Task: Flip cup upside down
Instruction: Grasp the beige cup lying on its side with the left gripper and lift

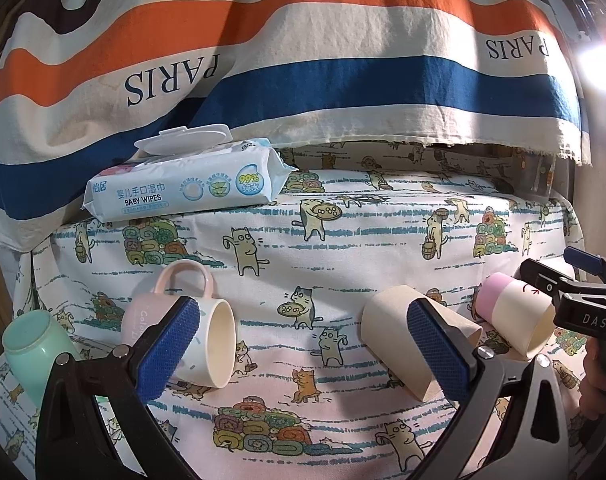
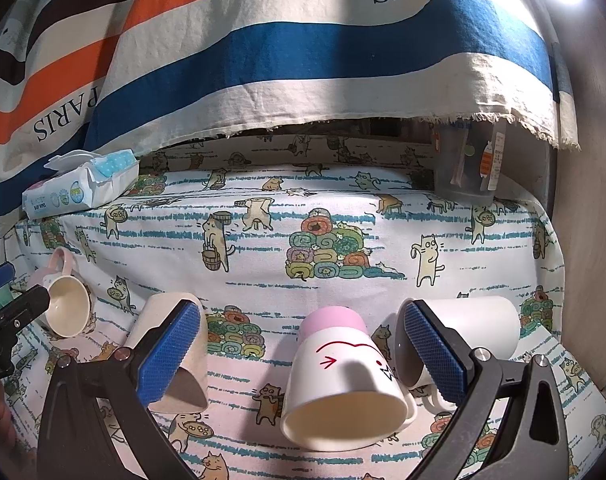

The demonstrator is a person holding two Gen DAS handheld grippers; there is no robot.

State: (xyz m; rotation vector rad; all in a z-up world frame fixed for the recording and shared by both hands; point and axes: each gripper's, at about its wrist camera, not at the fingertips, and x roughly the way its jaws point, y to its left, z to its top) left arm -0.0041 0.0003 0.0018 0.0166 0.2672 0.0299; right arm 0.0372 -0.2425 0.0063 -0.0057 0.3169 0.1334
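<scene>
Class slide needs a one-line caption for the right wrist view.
Open right gripper poised over a pink-based cup lying on its side on the cat-print cloth.

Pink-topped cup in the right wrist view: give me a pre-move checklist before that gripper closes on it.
1. Right gripper open: ok, both blue pads stand wide apart.
2. Pink-topped cup between the fingers: ok, it lies on its side between them, mouth toward the camera.
3. Pads touching the cup: not ok, gaps show on both sides.
4. Room beside it: not ok, a white mug lies right behind the right finger, and a beige cup lies behind the left one.
5. Left gripper out of the way: ok, open and empty, over the cat-print cloth.
6. Cup empty: ok, inside looks bare.
</scene>
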